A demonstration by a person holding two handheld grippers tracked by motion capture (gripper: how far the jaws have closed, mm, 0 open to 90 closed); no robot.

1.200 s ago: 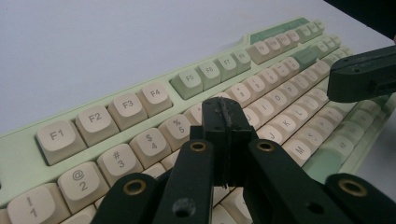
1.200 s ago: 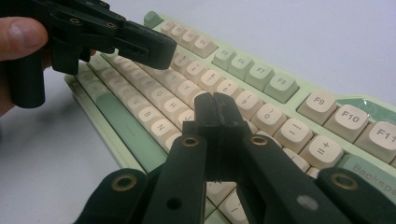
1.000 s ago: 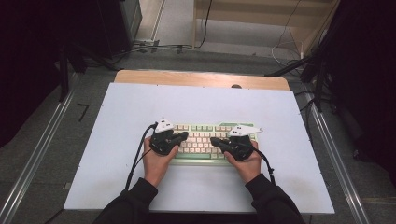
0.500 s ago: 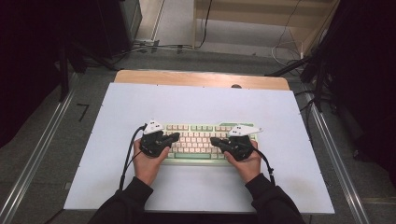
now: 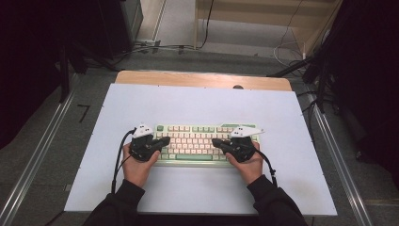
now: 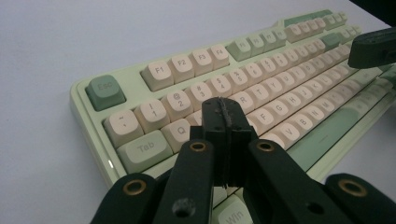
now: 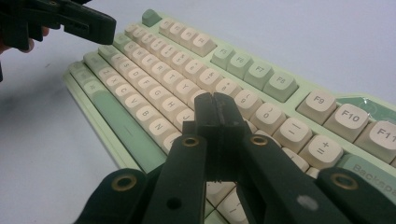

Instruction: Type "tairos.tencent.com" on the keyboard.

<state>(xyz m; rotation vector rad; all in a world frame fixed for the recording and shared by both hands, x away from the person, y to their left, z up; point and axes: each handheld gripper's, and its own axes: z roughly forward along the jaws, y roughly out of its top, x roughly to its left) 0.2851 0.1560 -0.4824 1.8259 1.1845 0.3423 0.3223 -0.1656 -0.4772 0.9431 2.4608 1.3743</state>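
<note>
- The keyboard [image 5: 195,143] lies near the middle of the white table [image 5: 197,103], close to you.
- Your left gripper [image 5: 165,141] is closed, empty, over its left end.
- Your right gripper [image 5: 215,141] is closed, empty, over its right half.

A white-covered worktop [image 5: 197,106], wooden along its far edge, carries a pale green keyboard [image 5: 193,141] lying flat near its front, with cream and green keys.
</note>
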